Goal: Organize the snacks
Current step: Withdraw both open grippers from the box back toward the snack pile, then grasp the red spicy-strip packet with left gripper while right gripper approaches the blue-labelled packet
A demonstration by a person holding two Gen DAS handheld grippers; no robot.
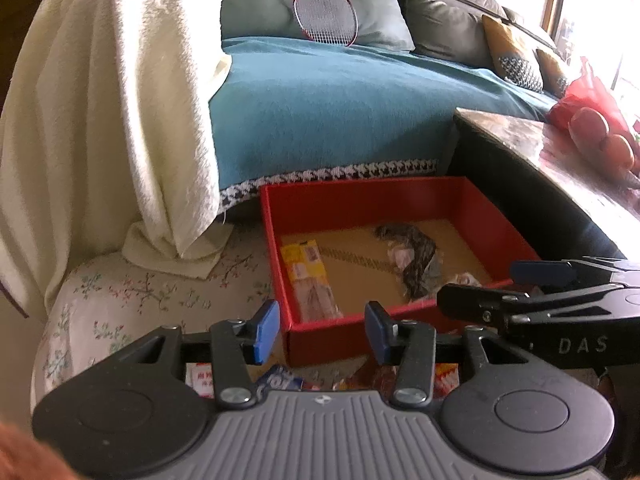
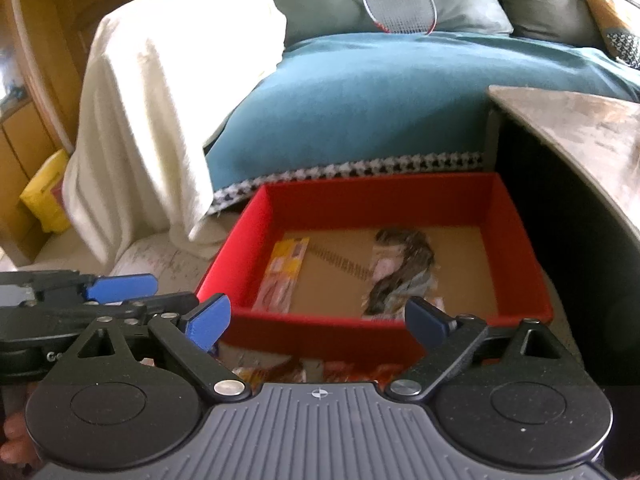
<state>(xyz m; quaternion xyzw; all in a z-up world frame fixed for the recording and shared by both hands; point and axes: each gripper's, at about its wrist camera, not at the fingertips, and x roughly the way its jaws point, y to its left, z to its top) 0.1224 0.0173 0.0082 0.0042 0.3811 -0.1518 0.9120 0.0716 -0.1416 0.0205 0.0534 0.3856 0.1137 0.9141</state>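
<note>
A red box [image 1: 360,200] [image 2: 372,196] stands on a floral cushion in front of the sofa. A yellow snack packet [image 1: 308,276] [image 2: 284,276] lies at its left, and a dark patterned packet [image 1: 416,264] [image 2: 400,272] near the middle. My left gripper [image 1: 322,332] is open and empty above the box's near left corner. My right gripper [image 2: 320,322] is open and empty above the box's near wall; it also shows at the right of the left wrist view [image 1: 480,284]. Several loose snack packets [image 1: 280,378] [image 2: 280,370] lie under both grippers, mostly hidden.
A cream blanket [image 1: 120,112] hangs at the left. A teal sofa cover [image 1: 320,108] lies behind the box, with a badminton racket [image 1: 326,14] on the cushions. A dark table [image 1: 560,168] stands at the right with a red bag of fruit [image 1: 592,120].
</note>
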